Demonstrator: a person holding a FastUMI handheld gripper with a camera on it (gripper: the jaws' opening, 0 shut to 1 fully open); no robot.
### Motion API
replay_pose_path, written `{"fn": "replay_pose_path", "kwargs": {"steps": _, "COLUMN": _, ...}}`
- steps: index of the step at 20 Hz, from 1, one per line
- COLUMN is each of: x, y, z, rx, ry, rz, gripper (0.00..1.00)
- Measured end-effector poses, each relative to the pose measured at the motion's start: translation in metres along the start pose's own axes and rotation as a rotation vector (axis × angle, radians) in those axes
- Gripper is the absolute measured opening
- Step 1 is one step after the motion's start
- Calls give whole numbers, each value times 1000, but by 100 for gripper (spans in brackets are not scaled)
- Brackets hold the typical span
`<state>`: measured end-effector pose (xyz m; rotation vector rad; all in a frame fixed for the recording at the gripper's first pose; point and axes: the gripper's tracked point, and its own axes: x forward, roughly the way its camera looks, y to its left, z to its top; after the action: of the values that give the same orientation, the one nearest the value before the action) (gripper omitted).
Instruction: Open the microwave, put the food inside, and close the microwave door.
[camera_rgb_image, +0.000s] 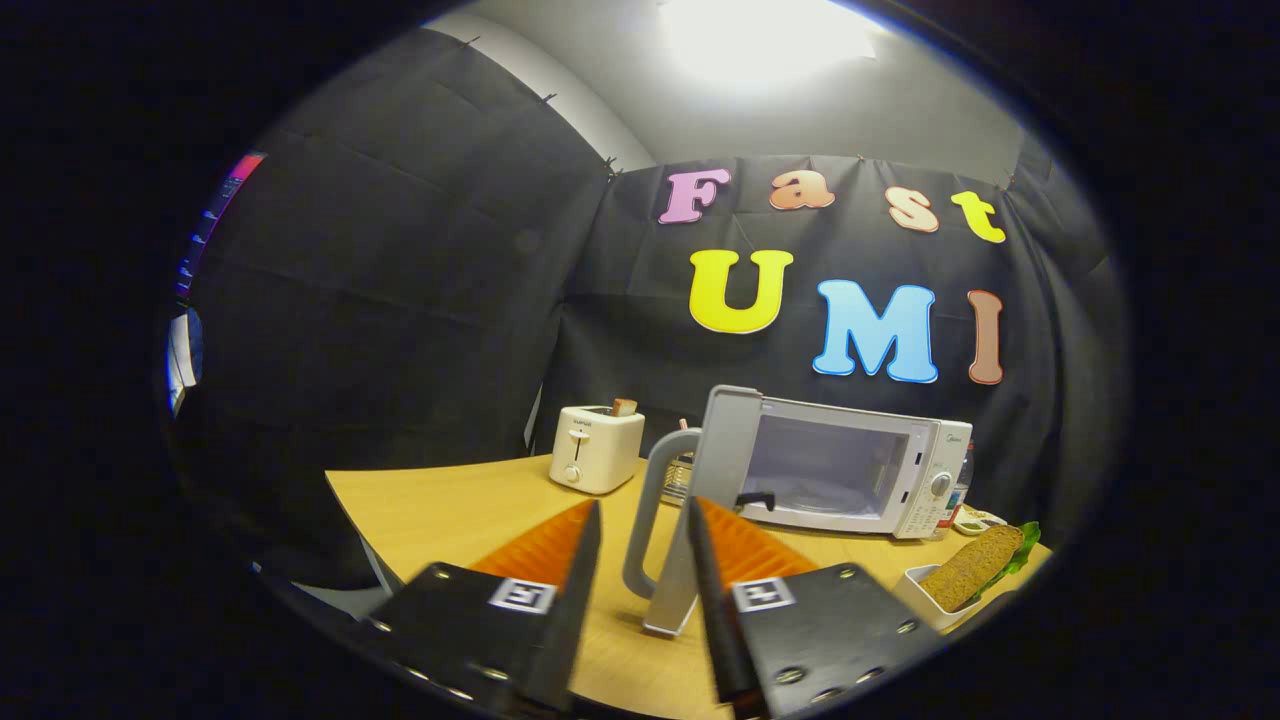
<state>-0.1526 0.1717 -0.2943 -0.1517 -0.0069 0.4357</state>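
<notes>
White microwave (850, 470) door (705, 500) open, claw (645, 515) spread

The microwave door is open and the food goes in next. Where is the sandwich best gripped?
Grip the sandwich across its upper half, which sticks up out of the white tray, coming from above. It leans there free of the rim. The open gripper sits by the door handle.
</notes>
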Motion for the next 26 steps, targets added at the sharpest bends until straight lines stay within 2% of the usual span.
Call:
{"fn": "replay_pose_path", "kwargs": {"steps": 1, "x": -6, "y": -11, "z": -7, "rx": 4, "ry": 4, "rz": -4, "gripper": 86}}
{"fn": "replay_pose_path", "kwargs": {"steps": 2, "x": -13, "y": -26, "z": -9, "rx": 11, "ry": 1, "rz": -18, "gripper": 89}}
{"fn": "replay_pose_path", "kwargs": {"steps": 3, "x": -20, "y": -39, "z": -14, "rx": 15, "ry": 2, "rz": -36, "gripper": 87}}
{"fn": "replay_pose_path", "kwargs": {"steps": 9, "x": -51, "y": -104, "z": -24, "rx": 68, "ry": -16, "rz": -120, "gripper": 90}}
{"fn": "replay_pose_path", "kwargs": {"steps": 17, "x": -100, "y": -255, "z": -84, "rx": 138, "ry": 116, "rz": -409, "gripper": 90}}
{"fn": "replay_pose_path", "kwargs": {"steps": 22, "x": -102, "y": -306, "z": -110, "rx": 247, "ry": 137, "rz": -491, "gripper": 91}}
{"fn": "replay_pose_path", "kwargs": {"steps": 26, "x": -87, "y": -314, "z": -128, "rx": 357, "ry": 157, "rz": -458, "gripper": 91}}
